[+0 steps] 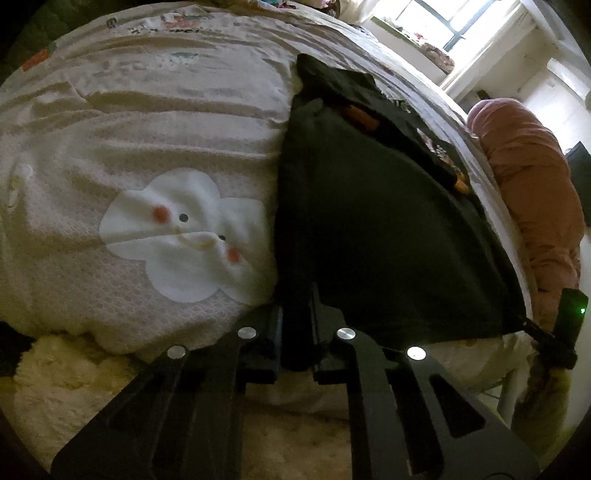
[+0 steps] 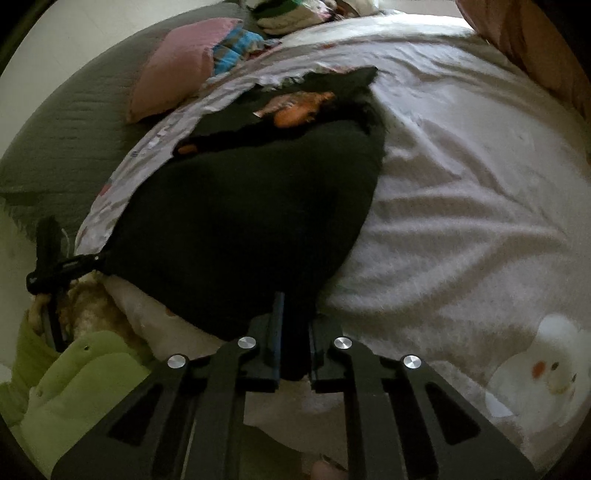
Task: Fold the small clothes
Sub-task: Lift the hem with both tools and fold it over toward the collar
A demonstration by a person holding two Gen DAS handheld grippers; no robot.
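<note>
A small black garment (image 1: 376, 221) with an orange print lies on the white bed blanket (image 1: 147, 122). Its near half is pulled taut between the two grippers. My left gripper (image 1: 297, 317) is shut on the garment's near left corner at the bed's front edge. My right gripper (image 2: 295, 325) is shut on the garment (image 2: 251, 214) at its other near corner. Each gripper shows in the other's view: the right one at the right edge (image 1: 532, 326), the left one at the left edge (image 2: 92, 260), both pinching black cloth.
The blanket has a white cloud-face patch (image 1: 184, 236). A pink pillow (image 2: 177, 62) and folded clothes (image 2: 291, 14) lie at the bed's far end. A pink quilt (image 1: 532, 184) lies along one side. A fluffy cream rug (image 1: 74, 376) and a green cushion (image 2: 81, 373) are below.
</note>
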